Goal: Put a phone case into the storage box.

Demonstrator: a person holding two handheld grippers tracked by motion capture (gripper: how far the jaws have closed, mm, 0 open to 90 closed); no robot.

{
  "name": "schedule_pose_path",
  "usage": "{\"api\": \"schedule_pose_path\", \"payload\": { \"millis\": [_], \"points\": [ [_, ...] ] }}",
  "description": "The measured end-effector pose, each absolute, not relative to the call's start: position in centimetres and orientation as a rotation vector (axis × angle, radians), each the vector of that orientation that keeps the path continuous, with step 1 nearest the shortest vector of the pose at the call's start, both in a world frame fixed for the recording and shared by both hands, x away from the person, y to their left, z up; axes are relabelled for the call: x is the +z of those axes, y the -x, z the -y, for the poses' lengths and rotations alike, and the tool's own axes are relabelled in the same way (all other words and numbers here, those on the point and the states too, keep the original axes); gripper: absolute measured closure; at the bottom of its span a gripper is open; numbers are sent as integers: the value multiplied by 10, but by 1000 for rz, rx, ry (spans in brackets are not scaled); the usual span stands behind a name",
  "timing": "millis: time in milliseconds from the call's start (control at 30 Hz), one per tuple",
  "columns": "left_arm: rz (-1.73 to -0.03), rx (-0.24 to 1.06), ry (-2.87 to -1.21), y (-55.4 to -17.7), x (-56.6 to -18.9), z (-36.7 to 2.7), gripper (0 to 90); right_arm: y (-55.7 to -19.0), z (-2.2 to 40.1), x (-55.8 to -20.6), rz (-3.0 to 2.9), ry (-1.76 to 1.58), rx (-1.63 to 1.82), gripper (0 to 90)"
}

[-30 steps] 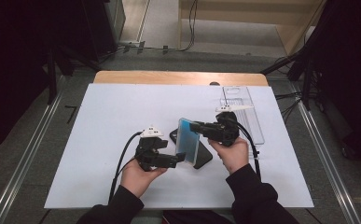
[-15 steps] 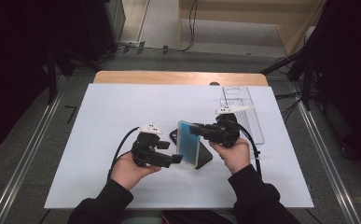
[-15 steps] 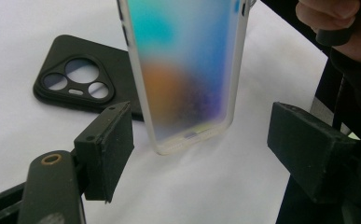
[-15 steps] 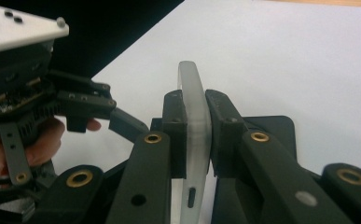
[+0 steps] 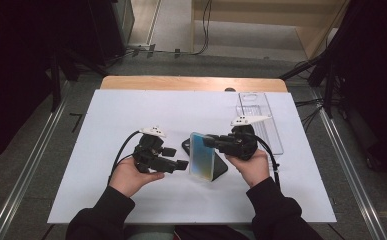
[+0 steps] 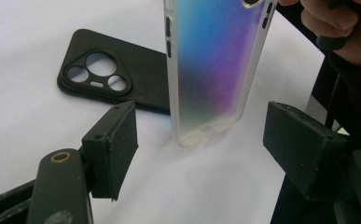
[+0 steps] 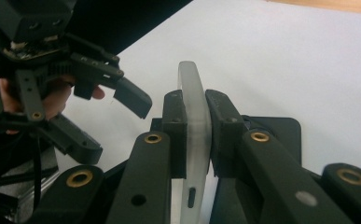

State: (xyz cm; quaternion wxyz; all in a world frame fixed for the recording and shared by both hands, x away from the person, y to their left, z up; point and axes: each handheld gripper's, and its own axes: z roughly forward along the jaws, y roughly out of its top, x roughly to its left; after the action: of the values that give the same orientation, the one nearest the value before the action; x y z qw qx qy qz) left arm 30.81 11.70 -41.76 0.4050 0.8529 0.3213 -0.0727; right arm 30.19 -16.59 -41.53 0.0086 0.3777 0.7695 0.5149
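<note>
Right tongs (image 7: 196, 123) clamp iridescent case (image 5: 204, 156) upright; black phone (image 6: 117, 77) lies behind it. Left tongs (image 6: 201, 135), closing, empty, gape near case. Clear tray (image 5: 261, 120) far right on desk (image 5: 131, 110).

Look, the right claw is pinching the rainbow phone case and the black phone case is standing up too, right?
Not quite. The right claw does pinch the rainbow phone case, which stands upright, but the black phone case is not standing. It lies flat on the white table, camera holes facing up. The left claw view shows this best.
</note>
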Motion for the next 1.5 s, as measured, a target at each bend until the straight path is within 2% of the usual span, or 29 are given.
{"api": "schedule_pose_path", "payload": {
  "millis": [300,1133,1500],
  "points": [
    [-750,-248,-2116,-314,-410,-120,274,-298,171,-407,-2457,-1071,1637,769],
    [-523,-224,-2167,-331,-403,-118,262,-300,155,-412,-2633,-840,1705,769],
    [-440,-293,-2158,-329,-405,-113,319,-297,153,-409,-2680,-724,1763,769]
  ]
}}
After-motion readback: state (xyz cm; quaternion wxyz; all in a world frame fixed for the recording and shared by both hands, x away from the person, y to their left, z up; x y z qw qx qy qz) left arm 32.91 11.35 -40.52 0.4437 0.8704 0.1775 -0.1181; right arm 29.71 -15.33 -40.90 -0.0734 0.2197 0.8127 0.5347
